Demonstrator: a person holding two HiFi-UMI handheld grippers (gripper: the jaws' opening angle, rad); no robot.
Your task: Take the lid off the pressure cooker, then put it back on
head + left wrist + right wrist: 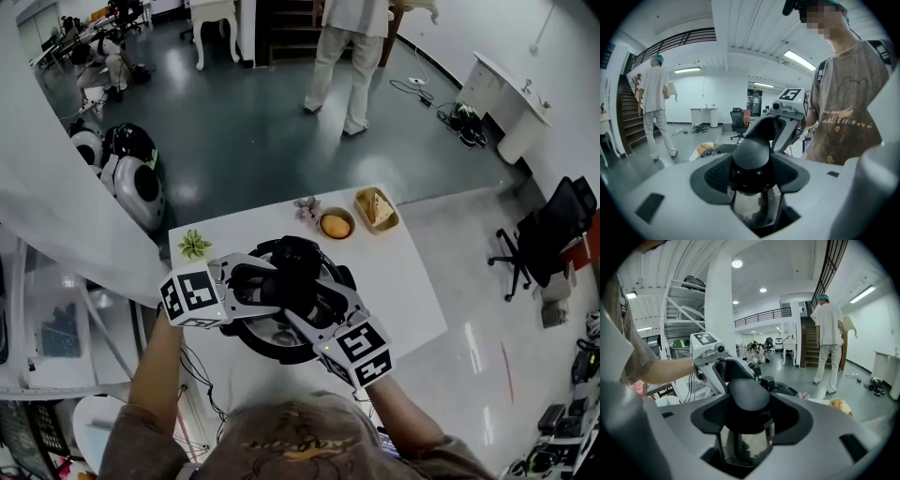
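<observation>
lid handle (752,157): black plastic, smooth, satin
lid (749,204): polished metal, mirror-bright
left tongs (752,176): matt grey plastic, black ribbed pads
counter (403,281): smooth, white, matt
floor (253,122): glossy, reflecting lights
shirt (848,108): faded printed cloth

Your grey left gripper (275,287) and right gripper (306,311) carry black-and-white marker cubes; pressure cooker lid (298,255) black, table (405,281) white.

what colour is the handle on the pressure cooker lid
The lid handle is black; it shows best in the left gripper view.
</observation>
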